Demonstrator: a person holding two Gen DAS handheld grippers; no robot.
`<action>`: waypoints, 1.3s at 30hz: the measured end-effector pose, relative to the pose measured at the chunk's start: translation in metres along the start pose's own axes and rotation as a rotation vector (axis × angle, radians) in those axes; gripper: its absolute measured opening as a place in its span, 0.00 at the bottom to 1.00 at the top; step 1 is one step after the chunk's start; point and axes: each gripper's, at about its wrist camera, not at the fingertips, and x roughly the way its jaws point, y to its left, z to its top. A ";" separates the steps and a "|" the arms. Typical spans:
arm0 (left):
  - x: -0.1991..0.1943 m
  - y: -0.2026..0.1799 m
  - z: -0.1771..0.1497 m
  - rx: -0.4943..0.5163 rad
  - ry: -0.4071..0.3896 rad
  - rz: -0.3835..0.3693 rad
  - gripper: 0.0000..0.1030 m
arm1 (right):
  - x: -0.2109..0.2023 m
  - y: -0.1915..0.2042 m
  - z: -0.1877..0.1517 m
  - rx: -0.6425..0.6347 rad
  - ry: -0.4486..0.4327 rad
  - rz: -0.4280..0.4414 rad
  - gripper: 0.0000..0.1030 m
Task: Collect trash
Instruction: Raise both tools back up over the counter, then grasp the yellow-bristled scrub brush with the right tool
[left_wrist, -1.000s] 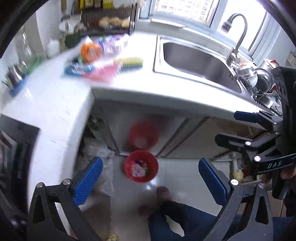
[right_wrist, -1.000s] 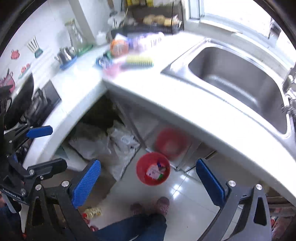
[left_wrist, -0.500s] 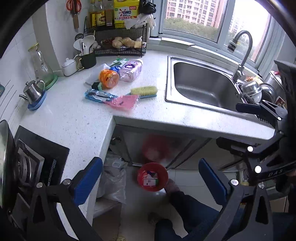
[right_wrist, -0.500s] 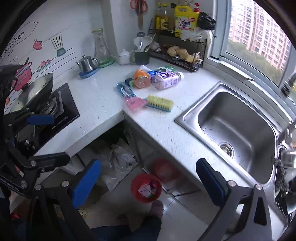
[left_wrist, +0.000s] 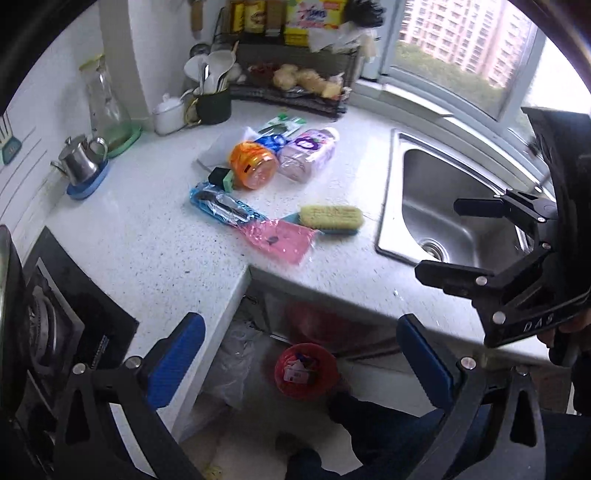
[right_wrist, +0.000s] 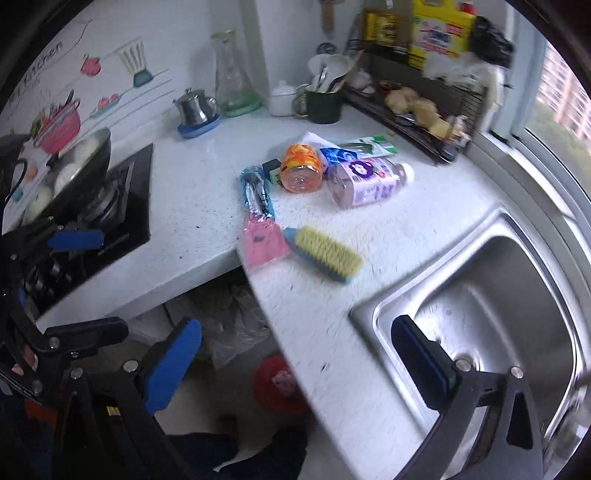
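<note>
Trash lies on the white counter (left_wrist: 147, 236): an orange bottle (left_wrist: 253, 166) (right_wrist: 301, 168), a purple bottle (left_wrist: 306, 155) (right_wrist: 365, 182), a pink wrapper (left_wrist: 280, 240) (right_wrist: 262, 243), a blue wrapper (left_wrist: 221, 208) (right_wrist: 256, 192) and a green-white packet (left_wrist: 282, 123) (right_wrist: 369, 144). On the floor below the counter edge stands a red bin (left_wrist: 306, 371) (right_wrist: 275, 384) holding scraps. My left gripper (left_wrist: 301, 354) (right_wrist: 85, 284) is open and empty above the bin. My right gripper (right_wrist: 299, 347) (left_wrist: 458, 240) is open and empty over the counter edge by the sink.
A yellow scrub brush (left_wrist: 330, 218) (right_wrist: 325, 254) lies beside the pink wrapper. The steel sink (left_wrist: 443, 206) (right_wrist: 498, 314) is at the right, a stove with a pan (right_wrist: 92, 184) at the left. A kettle (left_wrist: 79, 166), glass carafe (left_wrist: 107, 107), utensil cup (left_wrist: 212, 105) and rack (left_wrist: 295, 85) line the back.
Both grippers have risen from low near the floor bin to above counter height, so the counter trash now shows from above. Both stayed open and empty.
</note>
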 end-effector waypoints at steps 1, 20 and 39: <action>0.007 -0.001 0.005 -0.015 0.010 0.005 1.00 | 0.006 -0.003 0.004 -0.014 0.009 0.015 0.99; 0.077 0.032 0.039 -0.306 0.102 0.096 1.00 | 0.118 -0.034 0.057 -0.309 0.208 0.168 0.69; 0.102 0.043 0.053 -0.344 0.153 0.124 1.00 | 0.144 -0.036 0.053 -0.395 0.246 0.203 0.36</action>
